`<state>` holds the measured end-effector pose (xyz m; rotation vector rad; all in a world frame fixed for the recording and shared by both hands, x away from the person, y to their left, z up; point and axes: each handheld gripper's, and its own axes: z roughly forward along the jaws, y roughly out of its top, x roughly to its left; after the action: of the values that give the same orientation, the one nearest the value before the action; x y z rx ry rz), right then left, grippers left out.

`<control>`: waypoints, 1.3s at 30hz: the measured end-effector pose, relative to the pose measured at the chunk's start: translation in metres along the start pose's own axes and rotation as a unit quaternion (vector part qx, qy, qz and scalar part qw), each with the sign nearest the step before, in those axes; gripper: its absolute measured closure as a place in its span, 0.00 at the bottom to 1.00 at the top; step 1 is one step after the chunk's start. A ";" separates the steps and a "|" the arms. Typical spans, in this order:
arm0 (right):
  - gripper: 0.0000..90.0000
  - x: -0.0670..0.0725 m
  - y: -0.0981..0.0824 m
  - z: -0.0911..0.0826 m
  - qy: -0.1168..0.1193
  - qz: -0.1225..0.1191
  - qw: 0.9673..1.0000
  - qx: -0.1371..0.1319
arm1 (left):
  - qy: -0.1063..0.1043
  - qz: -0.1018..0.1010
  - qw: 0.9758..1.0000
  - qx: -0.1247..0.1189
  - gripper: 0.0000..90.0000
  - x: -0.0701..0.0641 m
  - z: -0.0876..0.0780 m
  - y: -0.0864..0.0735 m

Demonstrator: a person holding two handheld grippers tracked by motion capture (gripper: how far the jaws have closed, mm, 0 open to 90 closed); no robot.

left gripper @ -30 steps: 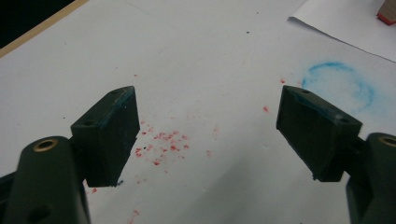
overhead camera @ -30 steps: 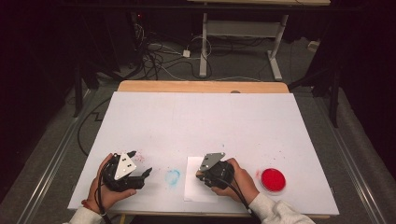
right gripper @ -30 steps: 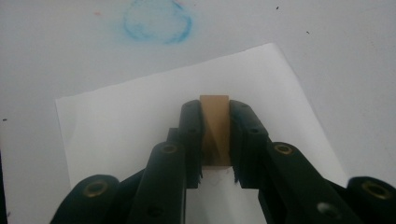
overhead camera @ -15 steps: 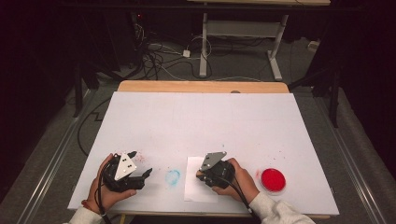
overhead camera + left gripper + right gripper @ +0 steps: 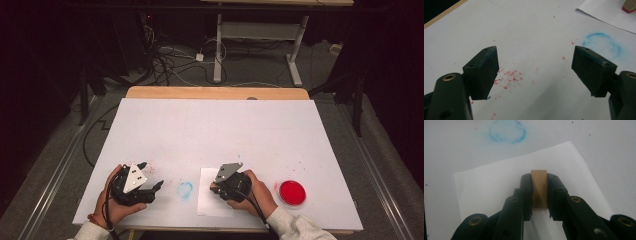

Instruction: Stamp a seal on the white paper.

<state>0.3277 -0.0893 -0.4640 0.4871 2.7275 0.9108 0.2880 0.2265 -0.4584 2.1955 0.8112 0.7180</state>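
The right gripper (image 5: 539, 195) is clamping the wooden stamp (image 5: 539, 187) upright directly over the paper sheet (image 5: 486, 185); the left gripper (image 5: 535, 72) is resting wide open and empty beside it.

stamp (image 5: 539, 188) on paper sheet (image 5: 207, 199) | dish (image 5: 292, 192) right — ring mark (image 5: 185, 190) left
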 end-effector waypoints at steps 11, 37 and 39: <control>0.84 0.001 0.000 0.000 -0.002 -0.005 1.000 0.003 | 0.000 0.000 1.000 0.000 0.24 0.000 0.000 0.000; 0.84 0.002 0.005 -0.017 -0.019 -0.009 1.000 -0.022 | -0.004 0.001 1.000 -0.001 0.24 0.000 0.000 0.001; 0.84 0.002 0.006 -0.019 -0.021 -0.010 0.999 -0.024 | -0.004 0.000 1.000 -0.002 0.24 0.000 0.000 0.001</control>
<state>0.3212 -0.0945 -0.4461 0.4654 2.6611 0.9469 0.2884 0.2263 -0.4581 2.1945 0.8051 0.7095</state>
